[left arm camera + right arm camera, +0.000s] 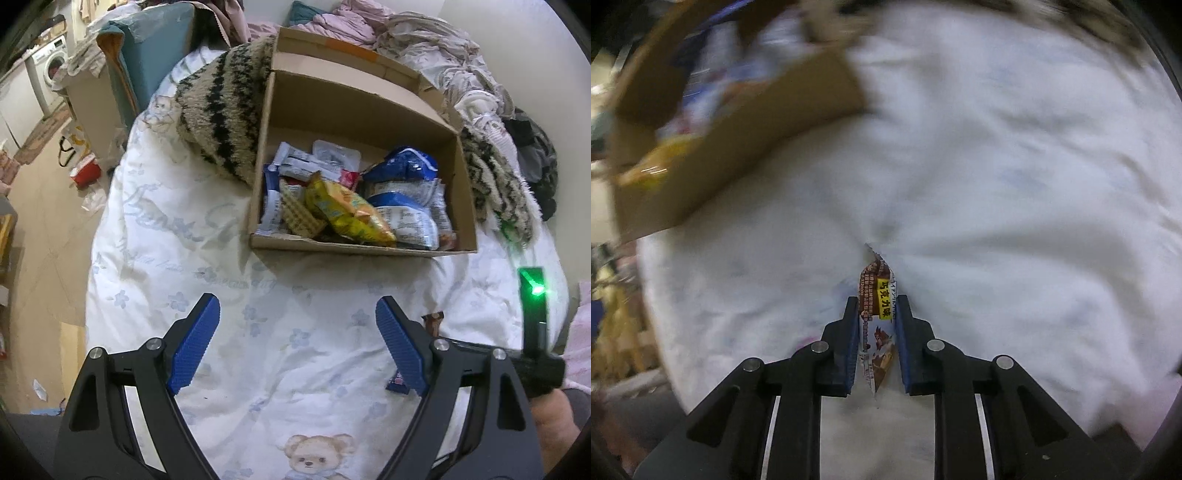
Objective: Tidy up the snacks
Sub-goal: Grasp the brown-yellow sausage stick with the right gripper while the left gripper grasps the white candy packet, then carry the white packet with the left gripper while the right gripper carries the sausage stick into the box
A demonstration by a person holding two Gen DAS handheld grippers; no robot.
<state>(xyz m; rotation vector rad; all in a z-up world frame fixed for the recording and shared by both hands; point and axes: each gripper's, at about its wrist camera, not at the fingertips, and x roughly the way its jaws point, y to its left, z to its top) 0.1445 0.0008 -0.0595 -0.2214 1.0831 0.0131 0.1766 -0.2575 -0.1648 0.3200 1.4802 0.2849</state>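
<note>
Corrugated cardboard box (360, 122) of crinkled foil snack packets (351, 214), on white printed quilt (177, 229), left gripper (297, 336) jaws wide, empty, right gripper (877, 306) jaws pinching glossy brown chocolate wrapper (876, 291).

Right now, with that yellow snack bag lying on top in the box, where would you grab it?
Take the yellow snack bag from above, across its narrow width near the puffy middle. It lies flat atop the pile in the cardboard box, whose walls block any sideways approach.

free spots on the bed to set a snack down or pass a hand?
Bare quilt left of the cardboard box, bordered by the striped blanket behind. Another open patch between the box's front wall and the left gripper. Crowded: the box holds piled snack packets; clothes heap behind it.
</note>
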